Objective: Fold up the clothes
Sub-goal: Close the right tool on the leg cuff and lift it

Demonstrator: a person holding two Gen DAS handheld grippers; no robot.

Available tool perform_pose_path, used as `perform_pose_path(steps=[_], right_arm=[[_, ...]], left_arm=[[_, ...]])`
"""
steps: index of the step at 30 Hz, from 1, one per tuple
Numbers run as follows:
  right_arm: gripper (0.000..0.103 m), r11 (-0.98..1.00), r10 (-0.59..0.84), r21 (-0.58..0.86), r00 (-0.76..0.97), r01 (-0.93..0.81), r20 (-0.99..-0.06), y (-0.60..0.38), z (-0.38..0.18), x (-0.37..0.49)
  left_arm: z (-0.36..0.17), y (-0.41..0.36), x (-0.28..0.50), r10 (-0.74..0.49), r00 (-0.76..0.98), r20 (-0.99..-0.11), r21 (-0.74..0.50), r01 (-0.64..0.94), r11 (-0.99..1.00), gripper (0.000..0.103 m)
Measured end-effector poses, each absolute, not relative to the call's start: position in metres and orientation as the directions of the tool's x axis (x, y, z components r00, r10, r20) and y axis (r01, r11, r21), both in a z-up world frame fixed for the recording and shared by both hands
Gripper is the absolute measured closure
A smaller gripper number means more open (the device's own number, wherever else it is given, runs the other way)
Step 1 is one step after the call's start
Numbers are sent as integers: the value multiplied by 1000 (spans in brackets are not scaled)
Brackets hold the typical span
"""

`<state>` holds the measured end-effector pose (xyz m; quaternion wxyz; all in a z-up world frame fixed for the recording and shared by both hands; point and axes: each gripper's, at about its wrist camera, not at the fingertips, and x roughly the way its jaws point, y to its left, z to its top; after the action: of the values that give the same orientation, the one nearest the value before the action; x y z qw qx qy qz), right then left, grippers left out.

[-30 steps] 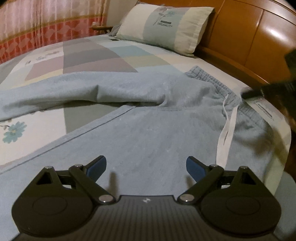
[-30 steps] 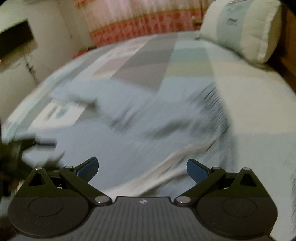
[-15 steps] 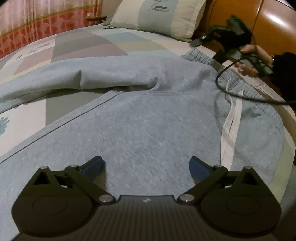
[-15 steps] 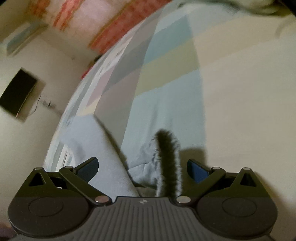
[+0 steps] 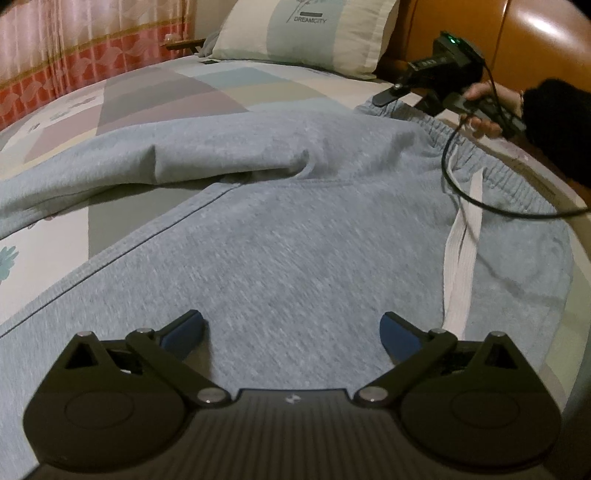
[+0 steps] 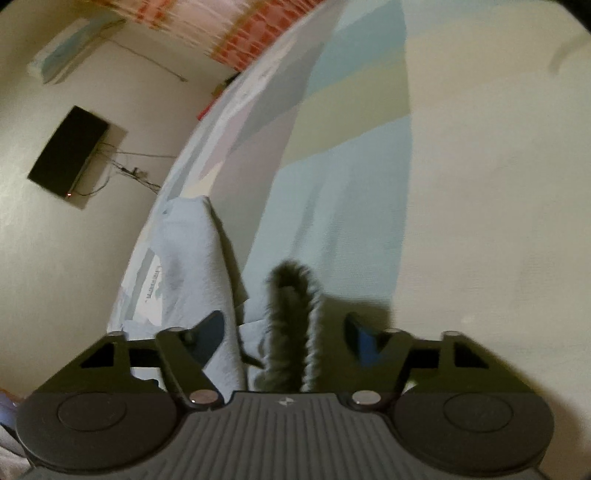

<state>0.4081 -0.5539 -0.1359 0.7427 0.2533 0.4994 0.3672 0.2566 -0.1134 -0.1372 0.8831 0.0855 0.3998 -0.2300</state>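
You are working over a bed [image 5: 229,88] covered by a patchwork sheet, and everything here is placed relative to the grey sweatpants [image 5: 295,236] lying spread across it. Beyond the sweatpants, toward the wooden headboard, a pillow [image 5: 314,33] is resting. The sweatpants are lying mostly flat, with one leg draping over the other in a loose ridge. They are looking soft, thick and floppy, so they will likely be sagging when lifted; the gathered elastic waistband [image 5: 476,151], with its white drawstring [image 5: 461,258] trailing down, is offering the firmest hold. Your left gripper [image 5: 291,330] is hovering low over the middle of the sweatpants, fingers wide apart and holding nothing. Your right gripper [image 6: 284,332] is sitting at the waistband's far corner, fingers apart with the ribbed edge standing between them, not yet pinched.
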Motion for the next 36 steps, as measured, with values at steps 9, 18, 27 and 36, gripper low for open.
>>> perform_pose_path(steps=[9, 18, 27, 36], right_arm=[[29, 660, 740, 630, 207, -411, -640, -531, -125, 411], [78, 701, 705, 598, 251, -390, -663, -540, -127, 407], [81, 767, 621, 486, 297, -418, -725, -510, -119, 401], [85, 846, 530, 410, 464, -340, -709, -532, -94, 381]], left_arm=[[-138, -115, 256, -328, 577, -748, -22, 473, 881, 1], [-138, -116, 256, -325, 576, -750, -16, 476, 879, 1], [-138, -118, 256, -321, 580, -749, -11, 473, 881, 1], [-131, -113, 263, -325, 577, -749, -61, 429, 901, 1]])
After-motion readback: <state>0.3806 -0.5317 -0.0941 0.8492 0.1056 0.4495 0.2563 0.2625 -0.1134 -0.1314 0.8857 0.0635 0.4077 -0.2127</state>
